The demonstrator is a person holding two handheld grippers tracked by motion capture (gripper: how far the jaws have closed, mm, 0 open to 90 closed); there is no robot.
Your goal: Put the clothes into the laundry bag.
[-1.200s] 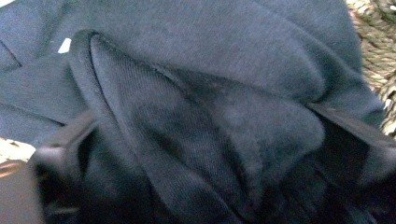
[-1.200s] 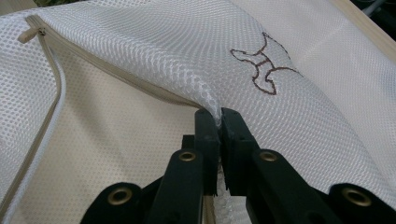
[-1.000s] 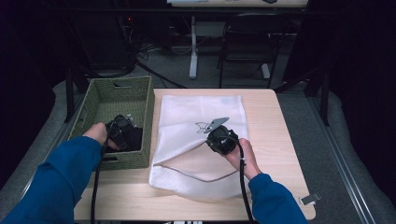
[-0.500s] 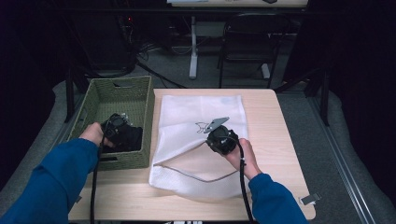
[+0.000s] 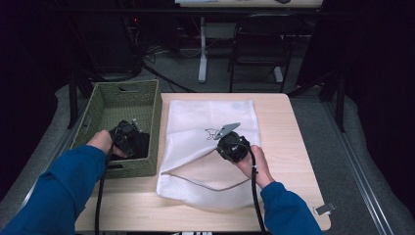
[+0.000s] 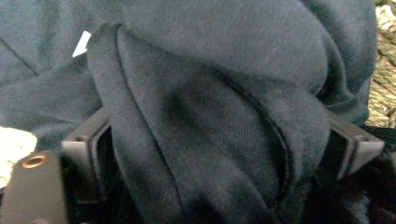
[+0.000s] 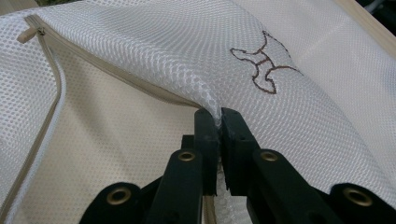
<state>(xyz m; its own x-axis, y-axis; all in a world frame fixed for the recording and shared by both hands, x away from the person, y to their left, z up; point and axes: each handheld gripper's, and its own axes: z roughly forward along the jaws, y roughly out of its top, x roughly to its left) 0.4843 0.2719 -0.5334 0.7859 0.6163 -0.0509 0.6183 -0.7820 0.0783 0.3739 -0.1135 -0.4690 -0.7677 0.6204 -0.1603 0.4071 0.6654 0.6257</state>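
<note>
pinching the mesh bag (image 7: pixel 299 93) lip open with your right gripper (image 7: pixel 218 116) — left gripper (image 5: pixel 128 138) has dropped deeper into the basket (image 5: pixel 128 94), jaws apart around the dark garment (image 6: pixel 210 116) — grab is close.

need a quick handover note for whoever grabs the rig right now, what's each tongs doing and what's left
Left tongs: down in the green basket, jaws spread around a fold of the dark garment, not yet closed on it.
Right tongs: shut on the upper edge of the white mesh bag by its open zipper, lifting it off the table.
Done: bag mouth held open.
Left: probably grip the garment, lift it out, feed it into the bag.
</note>
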